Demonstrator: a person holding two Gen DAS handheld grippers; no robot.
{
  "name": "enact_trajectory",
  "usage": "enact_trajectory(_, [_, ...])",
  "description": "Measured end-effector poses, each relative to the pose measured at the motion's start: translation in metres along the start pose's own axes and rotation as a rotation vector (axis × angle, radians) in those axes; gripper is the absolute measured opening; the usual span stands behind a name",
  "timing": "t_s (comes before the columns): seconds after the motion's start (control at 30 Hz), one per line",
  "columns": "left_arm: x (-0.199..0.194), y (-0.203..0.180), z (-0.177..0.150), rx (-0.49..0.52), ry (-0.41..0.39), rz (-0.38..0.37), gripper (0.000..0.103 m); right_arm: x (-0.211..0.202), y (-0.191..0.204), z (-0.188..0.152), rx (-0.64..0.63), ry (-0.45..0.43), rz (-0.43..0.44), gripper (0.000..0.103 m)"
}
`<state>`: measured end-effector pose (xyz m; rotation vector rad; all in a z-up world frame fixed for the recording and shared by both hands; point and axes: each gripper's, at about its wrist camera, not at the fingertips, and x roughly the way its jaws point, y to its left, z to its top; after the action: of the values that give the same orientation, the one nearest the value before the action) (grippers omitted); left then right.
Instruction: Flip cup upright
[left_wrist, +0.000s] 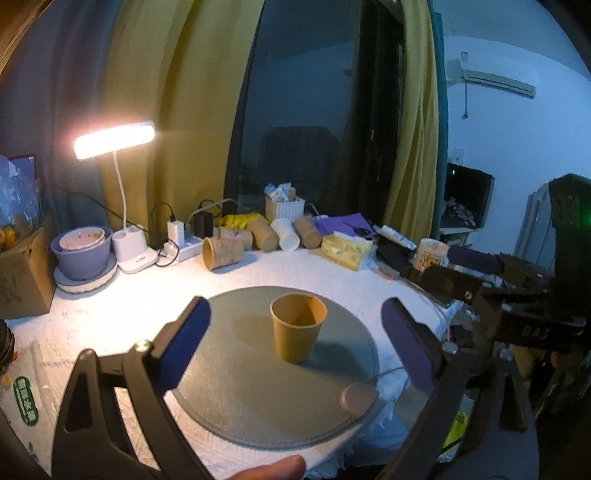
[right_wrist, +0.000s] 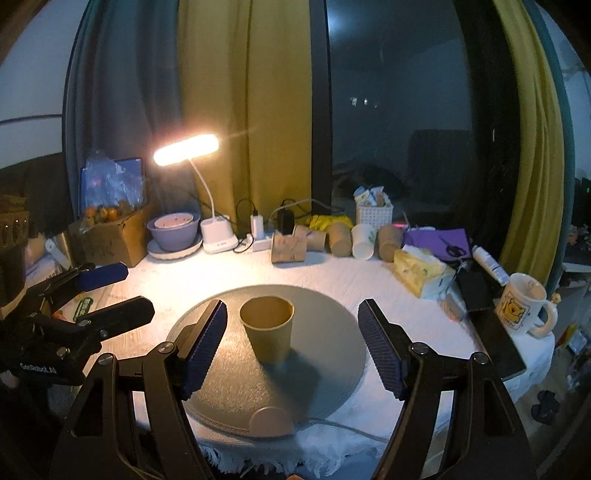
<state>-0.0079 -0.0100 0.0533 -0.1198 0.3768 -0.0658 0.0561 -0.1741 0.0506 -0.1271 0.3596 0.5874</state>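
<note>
A brown paper cup (left_wrist: 297, 326) stands upright, mouth up, near the middle of a round grey mat (left_wrist: 236, 387). It also shows in the right wrist view (right_wrist: 269, 330) on the same mat (right_wrist: 325, 369). My left gripper (left_wrist: 295, 350) is open and empty, its blue pads wide apart on either side of the cup, a little nearer than it. My right gripper (right_wrist: 291, 347) is open and empty too, with the cup between its pads, closer to the left one. Each gripper shows in the other's view: the right gripper (left_wrist: 476, 273) and the left gripper (right_wrist: 107, 291).
Several paper cups (left_wrist: 255, 240) lie on their sides at the back of the white-clothed table (left_wrist: 147, 306). A lit desk lamp (left_wrist: 114, 142), stacked bowls (left_wrist: 83, 254), a cardboard box (left_wrist: 22, 280), a tissue pack (left_wrist: 347, 251) and a mug (right_wrist: 522, 304) stand around the edges.
</note>
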Motion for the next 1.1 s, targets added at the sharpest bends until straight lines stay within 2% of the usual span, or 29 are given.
enact_trajectory(0.47, [-0.022,-0.006,0.013,0.031,-0.106,0.004,0.095,-0.021,0.006,0.015,-0.032,-0.056,-0.024,0.076])
enact_trajectory(1.1, [-0.024,0.003,0.006,0.005,-0.099,0.012,0.095,-0.012,0.012,0.011,-0.036,-0.027,-0.012,0.076])
